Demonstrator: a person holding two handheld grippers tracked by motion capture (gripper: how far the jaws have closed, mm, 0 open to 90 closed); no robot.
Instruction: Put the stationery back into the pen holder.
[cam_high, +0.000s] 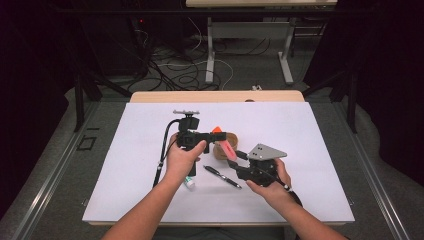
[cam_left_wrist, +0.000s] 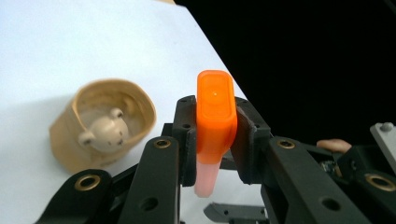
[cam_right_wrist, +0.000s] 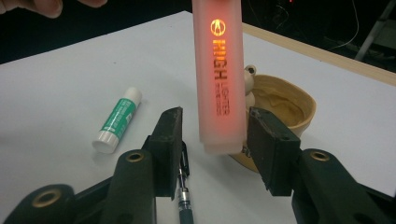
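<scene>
An orange highlighter (cam_high: 226, 146) (cam_right_wrist: 220, 79) hangs tilted above the white table. My left gripper (cam_high: 218, 135) (cam_left_wrist: 215, 116) is shut on its bright orange cap (cam_left_wrist: 214, 105), with the paler body pointing away toward the other hand. My right gripper (cam_high: 235, 160) (cam_right_wrist: 217, 128) stands at the body's lower end, one jaw on each side and a small gap at each pad, so it is open around the body. The print "HIGH LIGHTER" reads along the body in the right gripper view.
A tan round cup (cam_high: 236, 140) (cam_left_wrist: 140, 105) (cam_right_wrist: 299, 100) with a small bear figure (cam_left_wrist: 107, 130) inside sits just behind the highlighter. A black pen (cam_high: 222, 176) (cam_right_wrist: 183, 189) and a green-and-white glue stick (cam_high: 189, 182) (cam_right_wrist: 119, 119) lie on the white sheet (cam_high: 300, 190) near the hands.
</scene>
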